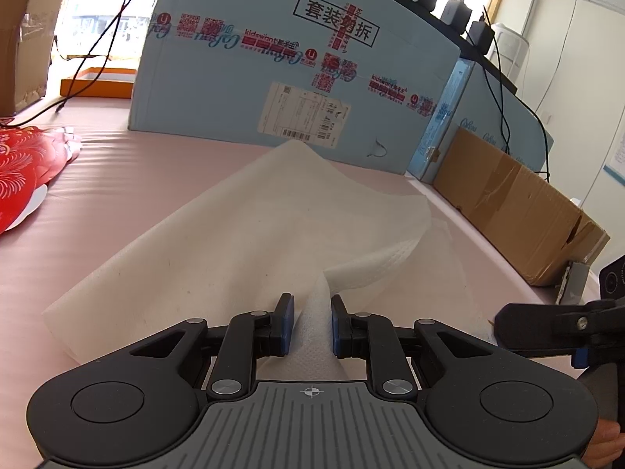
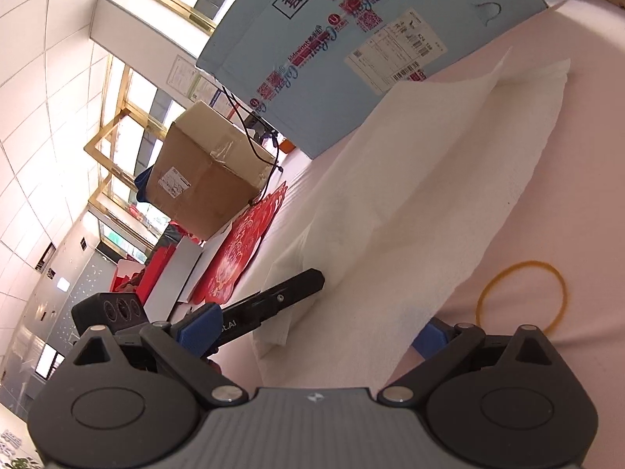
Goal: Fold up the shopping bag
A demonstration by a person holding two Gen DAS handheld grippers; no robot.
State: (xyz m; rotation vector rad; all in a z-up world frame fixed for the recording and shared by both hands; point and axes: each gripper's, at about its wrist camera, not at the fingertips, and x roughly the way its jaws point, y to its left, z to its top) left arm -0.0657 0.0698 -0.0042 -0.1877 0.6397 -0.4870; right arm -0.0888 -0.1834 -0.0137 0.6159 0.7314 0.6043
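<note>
Jaws on the left gripper (image 1: 311,326) are nearly together, pinching a gathered ridge of the white shopping bag (image 1: 250,226) at its near edge. Jaws on the right gripper (image 2: 312,338) are spread, with the bag's near corner lying between the blue pads and neither pad seen pressing on it, so that side counts as not yet gripped.

Judged from how things lie, the fold is at an early to middle stage. 1 layer of the bag already lies doubled over another along its right side, where the left wrist view shows a raised flap curling back, but the panel is still long and loose, with nothing compact about it. What appears left: a second hold on the near corner, carrying the near edge over toward the far end, then flattening.

The bag is a thin, white, non-woven fabric with a fine embossed dot texture, soft and limp, holding shallow creases. It lies stretched out on the pink counter (image 1: 117,164), its far tip close to the blue carton (image 1: 273,58).

A yellow rubber band (image 2: 521,297) lies on the counter just beside the bag's right edge, apart from it. A red patterned bag (image 1: 19,172) lies well off to the left.
</note>
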